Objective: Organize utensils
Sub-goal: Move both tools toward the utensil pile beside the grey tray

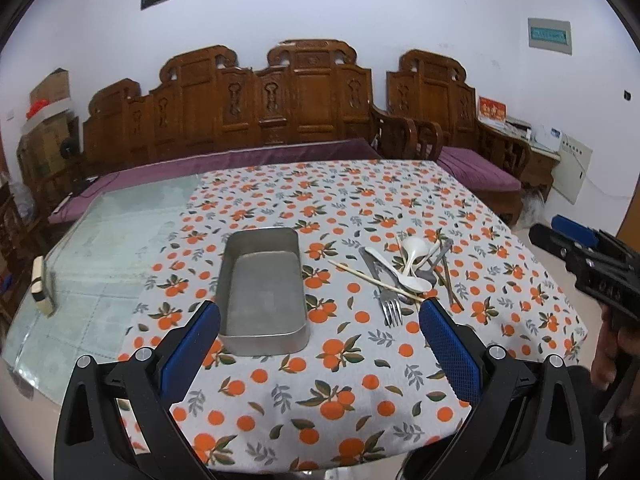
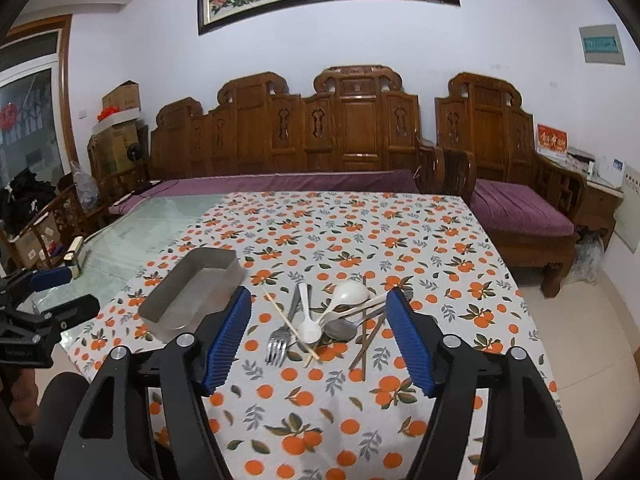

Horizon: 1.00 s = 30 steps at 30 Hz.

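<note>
Here, rect. steel tray, utensil heap w/ ribbed-pad claws – left claw, right claw – both spread, empty.

You have a dull, matt metal tray with a scuffed floor, resting on a printed cloth of matt weave. Right of it: a bright metal fork, glossy white plastic spoons, a pale wooden stick. Your gripper pads are ribbed blue rubber-like material. Far side: glossy carved wooden bench; left, bare glass tabletop.
</note>
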### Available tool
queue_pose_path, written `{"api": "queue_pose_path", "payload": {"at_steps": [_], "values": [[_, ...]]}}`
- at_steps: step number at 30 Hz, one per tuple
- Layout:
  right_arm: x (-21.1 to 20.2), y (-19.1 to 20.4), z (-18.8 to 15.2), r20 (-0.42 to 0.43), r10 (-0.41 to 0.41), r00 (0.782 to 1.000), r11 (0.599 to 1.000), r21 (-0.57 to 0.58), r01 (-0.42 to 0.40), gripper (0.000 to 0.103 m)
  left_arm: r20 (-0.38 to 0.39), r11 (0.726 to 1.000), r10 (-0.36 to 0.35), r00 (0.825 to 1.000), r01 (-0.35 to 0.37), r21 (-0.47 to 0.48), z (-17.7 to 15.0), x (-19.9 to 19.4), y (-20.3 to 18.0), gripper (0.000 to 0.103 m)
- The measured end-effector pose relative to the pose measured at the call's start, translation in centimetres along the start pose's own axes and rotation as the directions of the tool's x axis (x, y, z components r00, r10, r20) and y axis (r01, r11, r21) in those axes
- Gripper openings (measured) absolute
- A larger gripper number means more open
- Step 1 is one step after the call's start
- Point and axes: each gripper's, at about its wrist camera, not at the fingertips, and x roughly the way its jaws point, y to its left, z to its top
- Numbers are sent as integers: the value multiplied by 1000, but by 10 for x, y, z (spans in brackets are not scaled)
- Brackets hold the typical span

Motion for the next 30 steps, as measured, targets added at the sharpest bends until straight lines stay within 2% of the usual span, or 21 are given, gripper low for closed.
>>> {"api": "queue_pose_path", "payload": {"at_steps": [6,11,16,20,24,28,30], "values": [[50,-17,-2,-65,26,998,1000,9,-25,67,-39,1000,-17,999,17,14,4,32,-6,96],[101,-17,-11,-149,71,986,997,3,-72,62,-56,999,-13,998,15,29,5,53,-11,96],[151,-17,-30,-260,123,958,992,27,-120,54,-67,1000,-9,998,11,26,3,68,-15,96],[179,-17,-40,-320,173,931,985,79,-156,53,-88,1000,-16,996,18,19,0,81,-20,96],[203,-18,-51,-378,173,910,984,103,-145,53,-105,999,-14,994,18,29,-4,88,-26,96],[214,-18,-54,-394,203,896,978,132,-163,53,-114,999,-11,993,15,38,-5,92,-29,96],[215,-14,-54,-396,214,893,976,135,-174,46,-117,999,-8,993,13,38,-6,93,-29,96]]}}
